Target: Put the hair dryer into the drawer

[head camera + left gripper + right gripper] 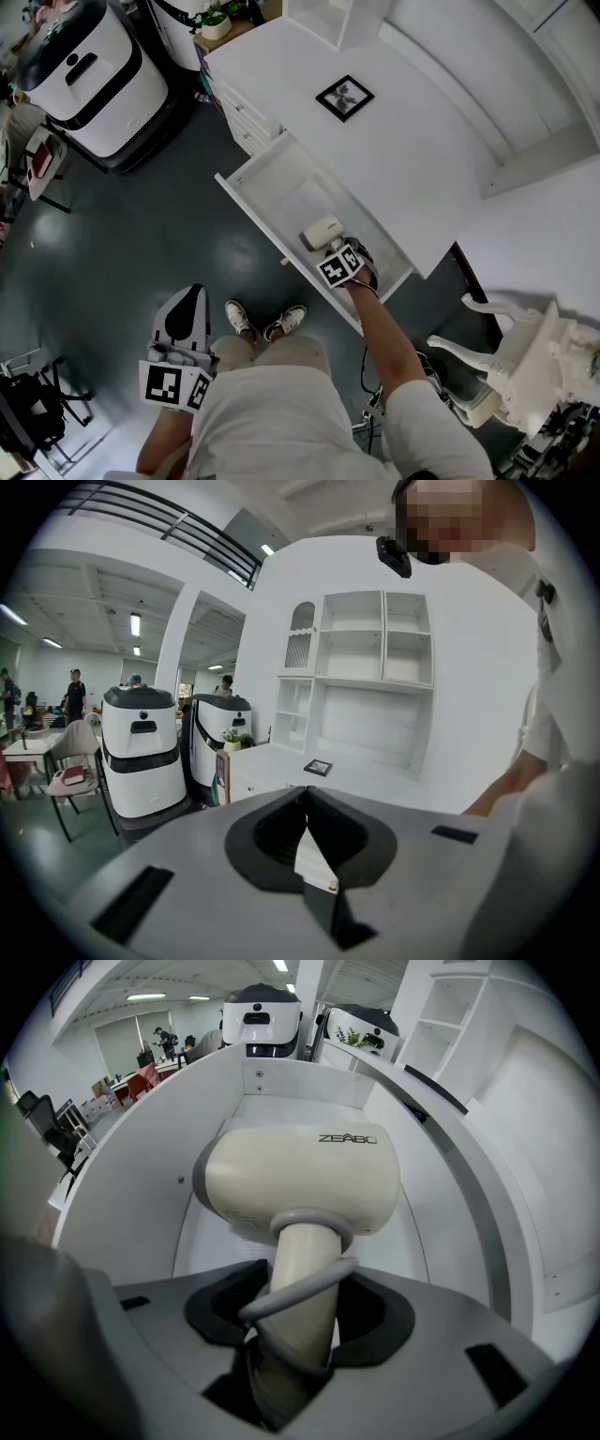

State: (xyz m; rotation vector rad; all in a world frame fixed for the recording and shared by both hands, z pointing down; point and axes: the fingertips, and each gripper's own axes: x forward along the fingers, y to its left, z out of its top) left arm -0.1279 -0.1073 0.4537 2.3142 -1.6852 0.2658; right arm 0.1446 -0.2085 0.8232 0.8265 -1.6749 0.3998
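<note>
A cream hair dryer [320, 232] is low inside the open white drawer [255, 195], its head toward the drawer's far end. My right gripper [332, 249] points steeply down into the drawer and is shut on the dryer's handle. In the right gripper view the handle [302, 1283] stands between the jaws of the right gripper [296, 1324], a grey cord loop [298, 1288] lies around it, and the dryer's head [300, 1180] fills the middle. My left gripper [190, 302] hangs by my left leg, away from the drawer. Its jaws meet with nothing between them in the left gripper view [306, 808].
The drawer juts out from a white desk [412, 141] carrying a small black picture frame [344, 97]. Two white wheeled machines [94, 70] stand on the dark floor at the upper left. A white ornate chair [511, 361] is at the lower right. My shoes [267, 322] are just before the drawer.
</note>
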